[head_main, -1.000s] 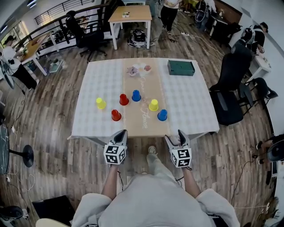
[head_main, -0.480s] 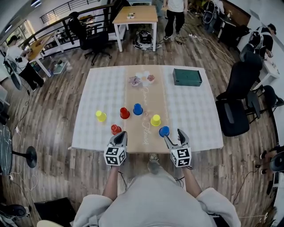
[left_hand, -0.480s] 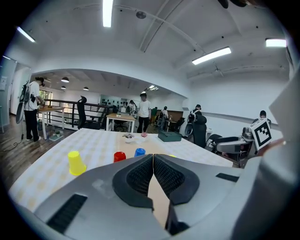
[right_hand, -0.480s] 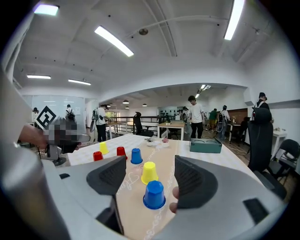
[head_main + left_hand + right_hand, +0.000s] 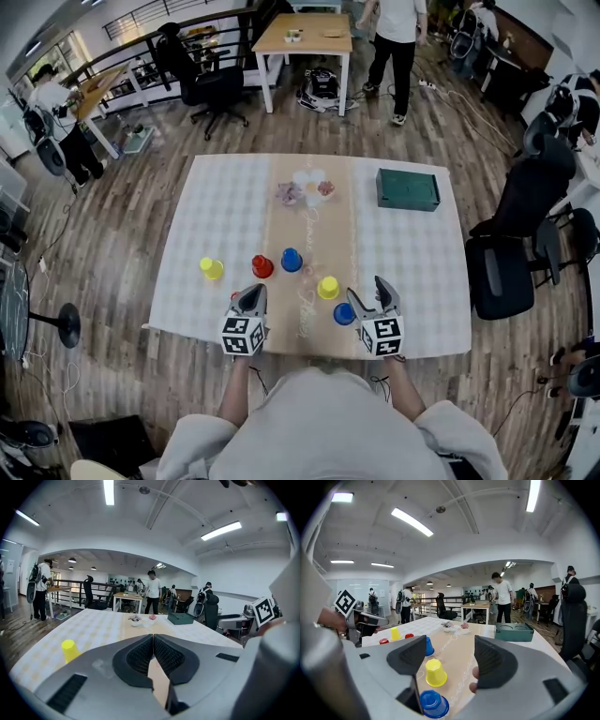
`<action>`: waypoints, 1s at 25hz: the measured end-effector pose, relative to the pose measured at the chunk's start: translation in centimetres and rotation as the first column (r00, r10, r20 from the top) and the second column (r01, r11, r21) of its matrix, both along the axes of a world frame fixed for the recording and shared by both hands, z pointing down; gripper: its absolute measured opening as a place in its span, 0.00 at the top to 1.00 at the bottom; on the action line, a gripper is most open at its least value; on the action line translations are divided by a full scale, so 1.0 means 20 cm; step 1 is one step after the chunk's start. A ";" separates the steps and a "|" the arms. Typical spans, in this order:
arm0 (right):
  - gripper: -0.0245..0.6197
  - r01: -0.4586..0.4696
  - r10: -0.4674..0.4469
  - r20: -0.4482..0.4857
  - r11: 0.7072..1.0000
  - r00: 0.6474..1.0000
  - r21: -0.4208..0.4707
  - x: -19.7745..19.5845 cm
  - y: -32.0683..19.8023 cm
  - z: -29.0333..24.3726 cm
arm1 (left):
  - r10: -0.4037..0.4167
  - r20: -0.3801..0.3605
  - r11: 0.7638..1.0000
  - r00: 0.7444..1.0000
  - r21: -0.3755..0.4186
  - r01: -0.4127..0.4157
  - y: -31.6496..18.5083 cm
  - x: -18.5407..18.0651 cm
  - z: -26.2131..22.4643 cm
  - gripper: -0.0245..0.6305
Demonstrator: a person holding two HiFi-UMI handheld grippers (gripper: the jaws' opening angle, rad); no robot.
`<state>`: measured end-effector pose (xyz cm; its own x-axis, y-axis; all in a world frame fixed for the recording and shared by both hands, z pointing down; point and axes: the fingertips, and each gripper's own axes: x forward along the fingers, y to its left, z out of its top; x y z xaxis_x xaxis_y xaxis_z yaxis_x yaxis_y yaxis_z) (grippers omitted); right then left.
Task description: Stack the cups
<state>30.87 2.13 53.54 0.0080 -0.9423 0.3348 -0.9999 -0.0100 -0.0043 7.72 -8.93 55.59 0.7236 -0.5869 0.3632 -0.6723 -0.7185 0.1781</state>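
Observation:
Six upturned cups stand on the white-clothed table point(image 5: 216, 206) with its tan runner. In the head view they are a yellow cup point(image 5: 212, 269), a red cup point(image 5: 262, 267), a blue cup point(image 5: 292, 260), a second yellow cup point(image 5: 327, 288) and a near blue cup point(image 5: 344, 314). A second red cup point(image 5: 234, 296) is mostly hidden behind my left gripper point(image 5: 253, 292). That gripper point(image 5: 153, 637) is shut on nothing over the front edge. My right gripper point(image 5: 367, 291) is open, just right of the near blue cup point(image 5: 433, 704), with a yellow cup point(image 5: 435, 672) ahead of it.
A green box point(image 5: 408, 188) lies at the table's far right, and small bowls point(image 5: 305, 187) sit at the far end of the runner. Black office chairs point(image 5: 506, 272) stand right of the table. People and desks are in the background.
Both grippers have come forward from short of the table to over its front edge. The left one now covers the near red cup; the right one has reached the near blue cup.

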 end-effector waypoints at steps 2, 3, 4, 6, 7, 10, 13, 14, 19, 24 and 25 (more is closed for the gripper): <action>0.48 0.007 -0.007 0.008 1.000 1.000 0.002 0.03 -0.05 0.01 | -0.012 0.004 1.000 1.000 0.001 0.012 -0.04 0.02 0.01 0.94; 0.49 0.011 -0.011 0.013 1.000 1.000 0.001 0.04 -0.07 0.01 | -0.018 0.008 1.000 1.000 0.002 0.018 -0.06 0.03 0.01 0.94; 0.49 0.016 -0.016 0.017 1.000 1.000 -0.002 0.05 -0.09 0.02 | -0.022 0.013 1.000 1.000 0.002 0.022 -0.07 0.03 0.01 0.94; 0.49 0.028 -0.028 0.025 1.000 0.999 -0.008 0.06 -0.12 0.03 | -0.033 0.022 0.999 0.999 0.002 0.033 -0.09 0.03 0.01 0.94; 0.49 0.033 -0.033 0.026 0.999 0.999 -0.009 0.07 -0.13 0.03 | -0.039 0.025 0.999 0.999 0.003 0.038 -0.09 0.03 0.01 0.94; 0.49 0.039 -0.039 0.031 0.999 0.999 -0.013 0.07 -0.16 0.05 | -0.050 0.034 0.999 0.998 0.005 0.050 -0.12 0.02 0.02 0.94; 0.49 0.042 -0.041 0.032 0.999 0.999 -0.028 0.05 -0.16 0.07 | -0.054 0.035 0.999 0.998 -0.002 0.054 -0.12 0.01 0.04 0.94; 0.49 0.042 -0.041 0.031 0.999 0.999 -0.032 0.05 -0.16 0.07 | -0.055 0.032 0.998 0.998 -0.004 0.055 -0.13 0.00 0.03 0.94; 0.50 0.030 -0.030 0.016 0.999 0.999 -0.037 0.02 -0.18 0.05 | -0.044 0.017 0.999 0.999 0.006 0.043 -0.17 -0.04 0.00 0.94; 0.50 -0.004 0.005 0.002 0.999 1.000 -0.047 -0.04 -0.18 0.03 | -0.015 0.007 1.000 1.000 -0.003 0.015 -0.22 -0.10 0.00 0.94; 0.50 -0.008 0.008 0.000 0.999 1.000 -0.049 -0.05 -0.18 0.03 | -0.011 0.005 1.000 1.000 -0.005 0.011 -0.22 -0.11 0.01 0.94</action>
